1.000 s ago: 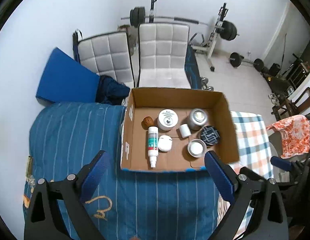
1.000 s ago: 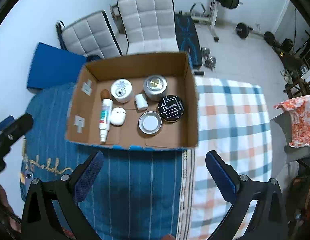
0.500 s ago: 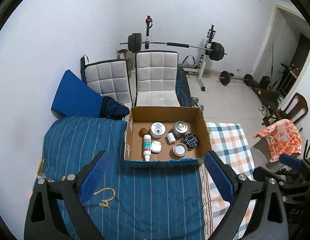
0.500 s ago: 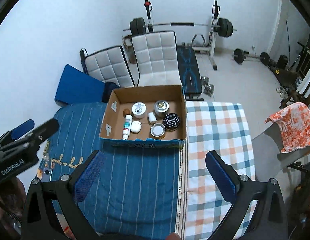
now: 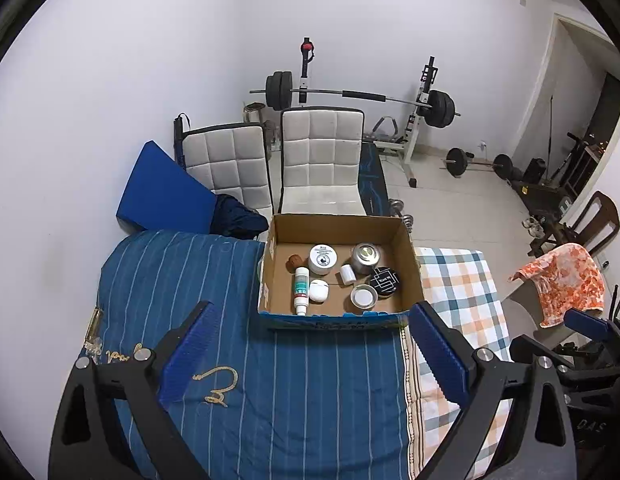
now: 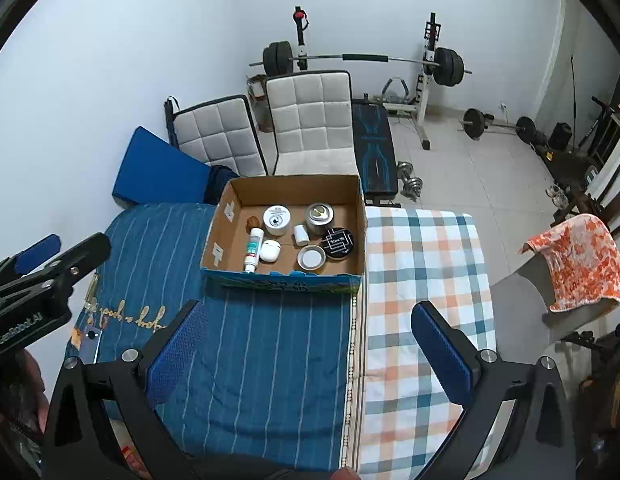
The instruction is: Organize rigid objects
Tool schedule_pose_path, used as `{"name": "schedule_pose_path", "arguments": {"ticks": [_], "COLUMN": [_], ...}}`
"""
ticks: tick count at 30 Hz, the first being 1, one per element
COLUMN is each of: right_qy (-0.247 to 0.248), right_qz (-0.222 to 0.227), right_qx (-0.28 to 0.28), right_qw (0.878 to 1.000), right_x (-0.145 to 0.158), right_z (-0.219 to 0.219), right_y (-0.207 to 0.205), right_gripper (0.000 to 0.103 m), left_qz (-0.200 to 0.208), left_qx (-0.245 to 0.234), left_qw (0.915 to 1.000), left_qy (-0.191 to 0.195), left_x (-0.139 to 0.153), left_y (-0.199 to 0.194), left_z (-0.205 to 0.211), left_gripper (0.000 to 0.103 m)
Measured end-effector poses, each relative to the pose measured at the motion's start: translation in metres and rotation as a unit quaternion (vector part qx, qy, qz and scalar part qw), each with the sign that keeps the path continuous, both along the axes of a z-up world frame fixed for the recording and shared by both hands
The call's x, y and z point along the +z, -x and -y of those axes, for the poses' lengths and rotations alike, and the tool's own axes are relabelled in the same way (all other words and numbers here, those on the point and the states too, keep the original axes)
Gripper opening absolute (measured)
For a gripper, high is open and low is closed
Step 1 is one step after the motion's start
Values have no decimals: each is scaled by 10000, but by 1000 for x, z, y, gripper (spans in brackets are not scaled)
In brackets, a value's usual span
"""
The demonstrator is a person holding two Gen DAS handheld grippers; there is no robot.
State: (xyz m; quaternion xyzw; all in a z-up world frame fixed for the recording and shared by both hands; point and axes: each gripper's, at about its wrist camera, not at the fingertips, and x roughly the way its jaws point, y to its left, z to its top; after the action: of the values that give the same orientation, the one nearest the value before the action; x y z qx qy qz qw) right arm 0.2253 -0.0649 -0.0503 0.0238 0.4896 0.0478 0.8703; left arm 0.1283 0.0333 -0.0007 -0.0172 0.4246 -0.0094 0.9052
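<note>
Both tongs, left tongs and right tongs, gape wide, seemingly empty, above the cardboard box.

I look down on a bed under a blue striped cover, with a plaid sheet on its right part. Beyond the bed stand two white quilted chairs, and a blue cushion leans against the white wall. Behind the chairs a barbell rests on a rack above a dark bench. The floor is pale tile, with dumbbells and a second, smaller barbell lying on it. At the right, an orange floral cloth drapes over a chair. The light is even and cool.
</note>
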Motion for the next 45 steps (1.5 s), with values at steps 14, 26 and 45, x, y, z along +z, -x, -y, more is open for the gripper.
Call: {"name": "schedule_pose_path", "arguments": {"ticks": [14, 26, 45], "right_qy": [18, 144, 155], "right_qz": [-25, 75, 94], "right_qx": [-125, -128, -190], "right_qw": [9999, 9998, 9997], "right_x": [-18, -15, -16], "right_z": [7, 7, 6], "right_y": [-22, -26, -23], "right_gripper": [103, 103, 103], "left_qz": [-150, -183, -70], "left_qx": [75, 95, 209], "left_qw": [9998, 9997, 9995], "left_qy": [-105, -94, -221], "left_x": [-18, -22, -19], "left_y": [-4, -4, 4], "left_z": [8, 8, 4], "left_gripper": [98, 98, 98]}}
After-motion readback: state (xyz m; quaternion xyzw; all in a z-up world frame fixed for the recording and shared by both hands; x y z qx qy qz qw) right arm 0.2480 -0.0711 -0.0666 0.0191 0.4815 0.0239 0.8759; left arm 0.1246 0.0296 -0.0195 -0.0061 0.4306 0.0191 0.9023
